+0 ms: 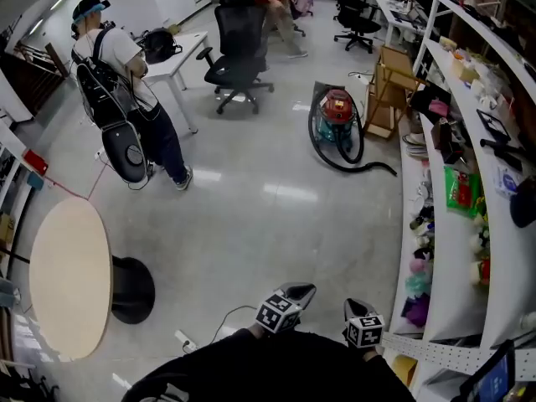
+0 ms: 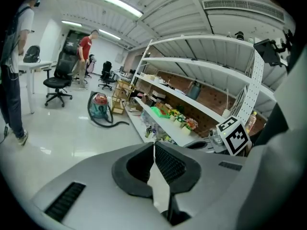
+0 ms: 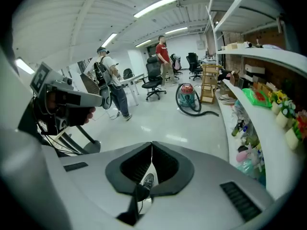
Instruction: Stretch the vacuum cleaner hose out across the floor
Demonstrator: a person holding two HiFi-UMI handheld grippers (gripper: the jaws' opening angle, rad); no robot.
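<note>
- Two pairs of tongs, the left tongs (image 1: 299, 291) and the right tongs (image 1: 356, 306), sit low in the head view, both pressed together and pinching nothing; each gripper view shows only bare floor past the closed pads.
- Nothing of the stretching has begun, as I judge it: the ribbed black vacuum hose (image 1: 358, 167) lies looped round the teal canister vacuum cleaner with the red top (image 1: 337, 114), and only its free end trails out towards the long white shelving (image 1: 457, 249).
- To do this step well, I would close the distance first and spread the right tongs before they get down to the hose.
- I would pinch the hose near its free end, where it lies flat on the glossy grey floor (image 1: 268, 216), not at the loop hugging the canister.
- I would pull low and steadily away from the canister, since a sharp tug may roll or tip it; the left tongs could steady the loop as it unwinds.
- Open floor lies to the left, though a person wearing a backpack (image 1: 117, 90) and a black office chair (image 1: 239, 57) stand there.
- Relative to the tongs, the hose is well apart, far ahead across the floor and roughly in line with the gap between the two.
- From the left gripper view the hose (image 2: 112, 124) sits up and left of the tongs (image 2: 153, 145); from the right gripper view the hose (image 3: 207, 113) sits up and right of the tongs (image 3: 152, 145).
</note>
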